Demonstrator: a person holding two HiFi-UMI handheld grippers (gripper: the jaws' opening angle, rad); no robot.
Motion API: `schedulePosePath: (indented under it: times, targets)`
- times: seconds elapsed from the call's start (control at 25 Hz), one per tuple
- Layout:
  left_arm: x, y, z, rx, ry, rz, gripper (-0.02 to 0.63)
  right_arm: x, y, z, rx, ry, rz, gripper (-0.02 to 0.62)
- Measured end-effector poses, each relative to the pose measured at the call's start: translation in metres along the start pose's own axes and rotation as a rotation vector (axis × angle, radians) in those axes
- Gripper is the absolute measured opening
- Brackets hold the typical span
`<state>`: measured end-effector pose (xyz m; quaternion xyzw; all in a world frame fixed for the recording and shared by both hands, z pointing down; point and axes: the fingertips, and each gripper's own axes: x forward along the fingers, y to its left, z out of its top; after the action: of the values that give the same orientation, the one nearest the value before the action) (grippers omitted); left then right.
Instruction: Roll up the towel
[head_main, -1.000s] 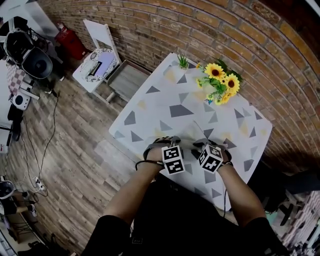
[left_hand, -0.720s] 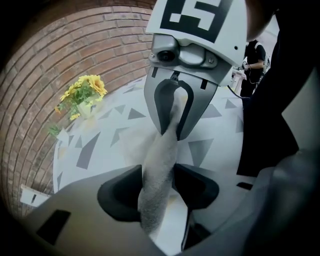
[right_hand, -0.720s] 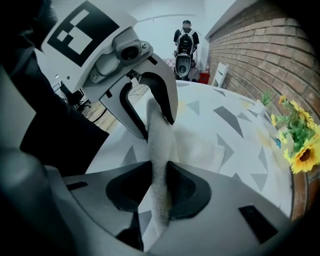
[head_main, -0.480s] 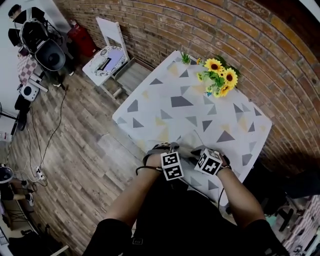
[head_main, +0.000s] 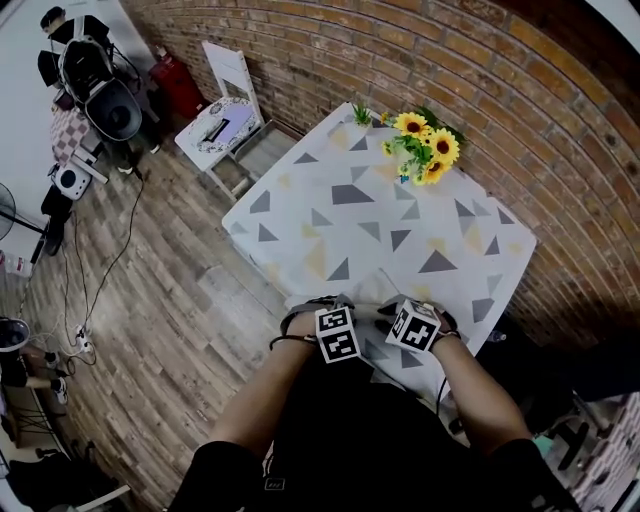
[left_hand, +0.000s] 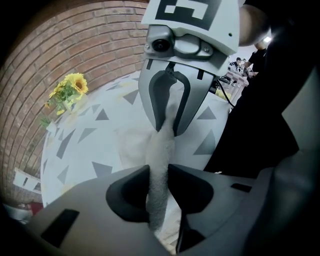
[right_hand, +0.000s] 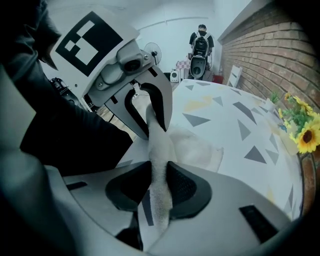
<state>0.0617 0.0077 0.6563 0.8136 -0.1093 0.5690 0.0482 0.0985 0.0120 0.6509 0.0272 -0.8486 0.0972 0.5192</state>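
On the patterned table (head_main: 330, 220), at its six o'clock edge, the white towel (left_hand: 159, 165) lies with its near hem pinched, the left gripper (left_hand: 159, 182) having just clamped onto it beside the right gripper (right_hand: 159, 187), likewise gripping it, so rolling can probably begin.

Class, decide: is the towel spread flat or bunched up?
Bunched. One edge of the towel is gathered into a narrow strip; the rest lies rumpled on the table.
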Motion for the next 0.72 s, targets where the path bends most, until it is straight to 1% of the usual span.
schedulePosePath:
  times: [0.24, 0.36, 0.56, 0.72]
  targets:
    - [-0.003, 0.006, 0.005, -0.036, 0.007, -0.060, 0.114, -0.007, -0.014, 0.001, -0.016, -0.005, -0.021, 0.129]
    - [-0.004, 0.017, 0.007, -0.026, 0.003, -0.041, 0.118, -0.009, -0.026, 0.003, -0.010, -0.009, -0.029, 0.129]
    - [-0.003, 0.033, 0.011, -0.006, -0.016, -0.008, 0.180, -0.009, -0.042, 0.005, 0.002, 0.000, -0.026, 0.129]
    - [-0.010, 0.051, 0.016, 0.019, -0.046, 0.033, 0.187, -0.012, -0.061, 0.010, 0.043, -0.011, -0.037, 0.127]
